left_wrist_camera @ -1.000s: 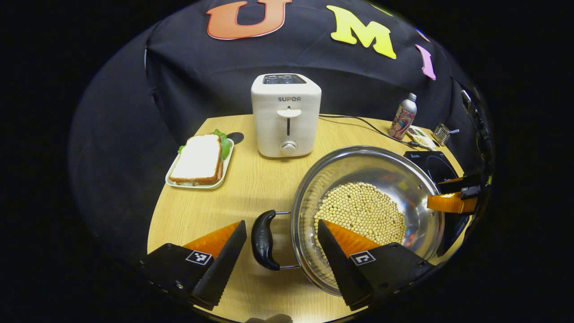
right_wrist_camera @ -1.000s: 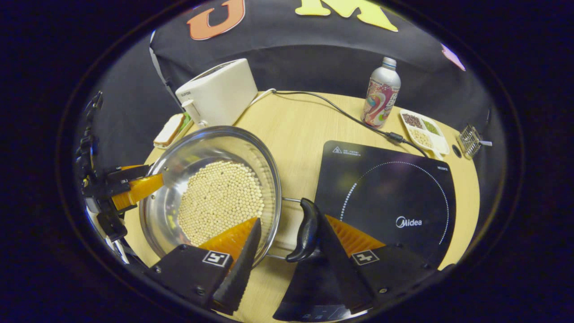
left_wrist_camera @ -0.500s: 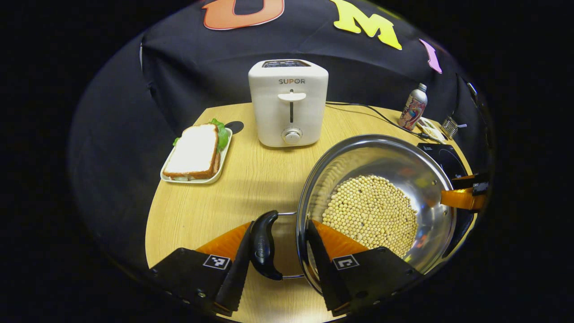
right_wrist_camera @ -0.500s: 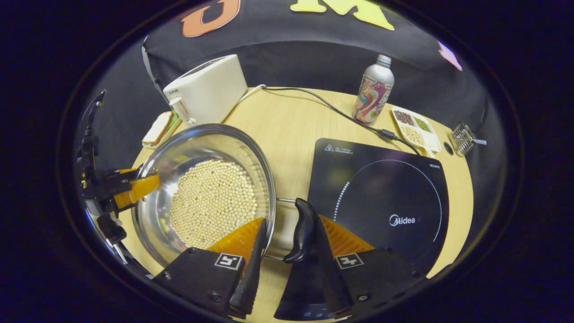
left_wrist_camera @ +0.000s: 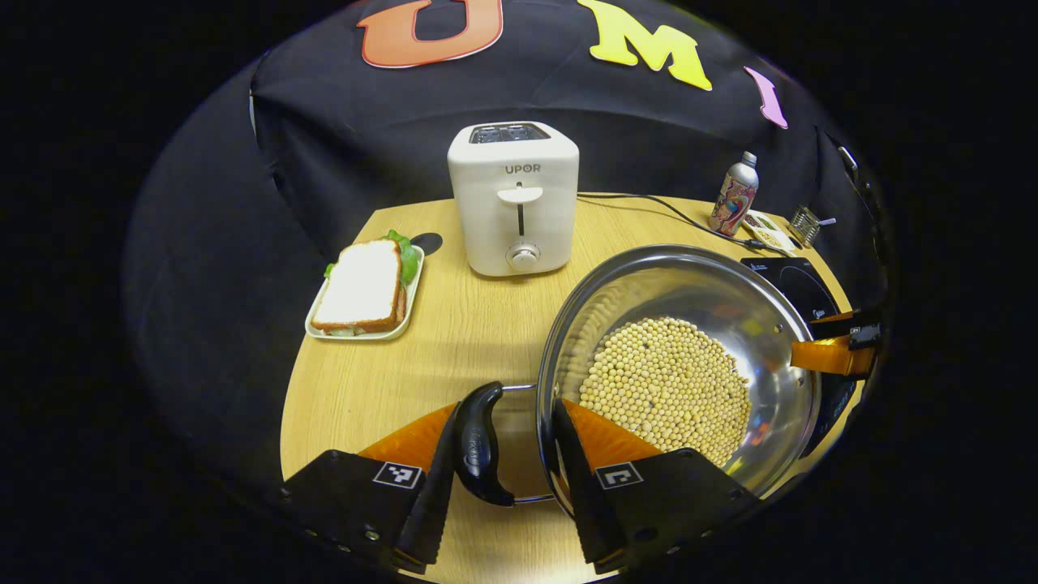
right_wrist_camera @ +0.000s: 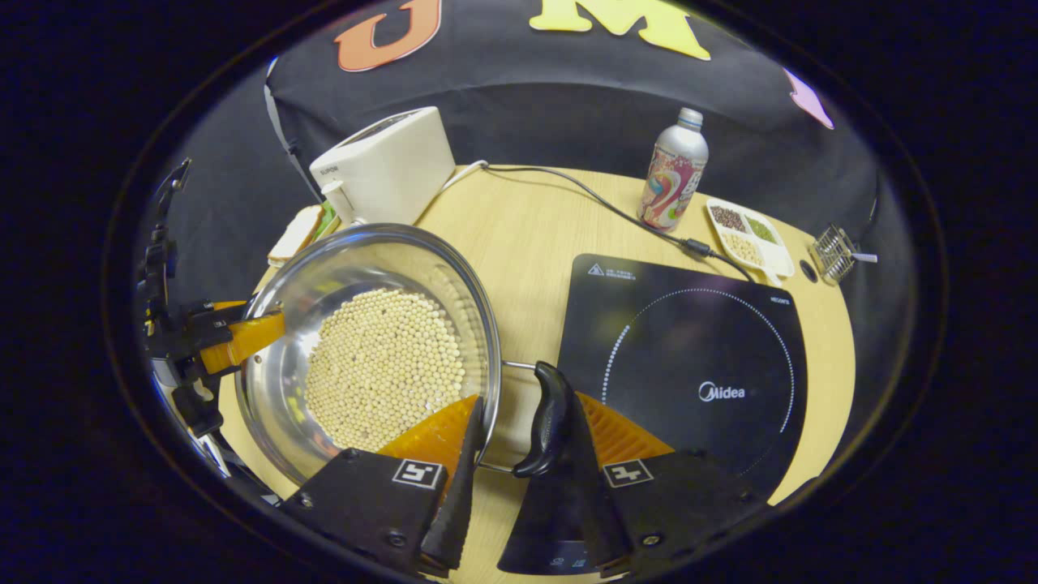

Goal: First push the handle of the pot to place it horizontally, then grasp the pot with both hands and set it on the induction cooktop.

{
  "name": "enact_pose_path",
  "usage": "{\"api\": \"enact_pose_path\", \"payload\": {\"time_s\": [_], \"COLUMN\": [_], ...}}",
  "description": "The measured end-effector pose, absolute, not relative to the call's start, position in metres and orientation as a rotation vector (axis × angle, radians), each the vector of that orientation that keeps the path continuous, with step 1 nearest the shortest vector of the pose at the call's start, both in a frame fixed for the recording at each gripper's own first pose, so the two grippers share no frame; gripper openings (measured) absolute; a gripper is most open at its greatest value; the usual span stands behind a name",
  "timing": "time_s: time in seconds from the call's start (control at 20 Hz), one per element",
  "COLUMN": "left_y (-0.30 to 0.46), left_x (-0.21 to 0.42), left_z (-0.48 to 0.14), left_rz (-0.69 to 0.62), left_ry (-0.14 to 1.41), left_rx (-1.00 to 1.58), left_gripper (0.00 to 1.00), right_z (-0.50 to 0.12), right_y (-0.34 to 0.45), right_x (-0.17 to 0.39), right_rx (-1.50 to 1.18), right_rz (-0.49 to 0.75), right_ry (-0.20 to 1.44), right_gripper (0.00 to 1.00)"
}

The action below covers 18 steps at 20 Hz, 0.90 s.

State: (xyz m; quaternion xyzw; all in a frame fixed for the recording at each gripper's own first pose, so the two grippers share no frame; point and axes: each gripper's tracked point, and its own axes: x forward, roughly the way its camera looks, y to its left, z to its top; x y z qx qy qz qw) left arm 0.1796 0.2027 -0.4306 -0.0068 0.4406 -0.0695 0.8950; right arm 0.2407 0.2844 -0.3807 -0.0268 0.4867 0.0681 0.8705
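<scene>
A: What changed in the last second?

B: Both claws narrowed. The left claw (left_wrist_camera: 506,404) had stood spread wide around the near handle (left_wrist_camera: 478,454). It then drew in until one finger lay against the handle's outer side and the other against the inside of the pot (left_wrist_camera: 649,284) wall. The right claw (right_wrist_camera: 523,397) did the same at the far handle (right_wrist_camera: 547,422). Over the last half second neither gap changed.

A: So pinching, not spread?

B: Yes. Each claw pinched handle and rim together, one finger inside the pot and one outside.

A: Meaning for the task?

B: Both handles stuck out level, so I judged the pushing step done and the two-handed grasp made. The carry remained.

A: Was the pot off the bench (left_wrist_camera: 365,381)?

B: Could not tell. The background shifted a little in both views while the pot kept its place against the fingers, which fits a first lift. No clear gap showed beneath it.

A: Where did the pot lie?

B: Held between the two claws, its beans (left_wrist_camera: 665,381) lying evenly across the bottom. In the right gripper view the cooktop (right_wrist_camera: 689,357) lay just beyond the right-hand handle, and the pot was still beside it, not over it. The toaster (left_wrist_camera: 515,203) stood farther back, well apart.

A: Risk?

B: Judged: uneven lifting could tilt the pot and spill beans.
</scene>
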Motion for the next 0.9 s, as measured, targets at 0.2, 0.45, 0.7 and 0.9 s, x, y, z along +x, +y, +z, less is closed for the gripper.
{"api": "enact_pose_path", "payload": {"time_s": [0.2, 0.45, 0.7, 0.9], "left_y": [0.202, 0.187, 0.169, 0.149], "left_x": [0.171, 0.167, 0.151, 0.138], "left_z": [-0.407, -0.381, -0.358, -0.341], "left_rz": [-0.141, -0.163, -0.195, -0.228], "left_ry": [0.89, 0.856, 0.833, 0.815], "left_rx": [-0.026, -0.011, -0.007, 0.009], "left_gripper": [0.63, 0.63, 0.63, 0.63], "right_z": [-0.359, -0.334, -0.309, -0.293], "right_y": [0.279, 0.257, 0.226, 0.193], "right_x": [0.237, 0.228, 0.217, 0.201], "right_rx": [-0.053, -0.032, -0.021, 0.002], "right_rz": [0.141, 0.123, 0.087, 0.053], "right_ry": [0.976, 0.937, 0.887, 0.872], "right_gripper": [0.55, 0.55, 0.55, 0.58]}}
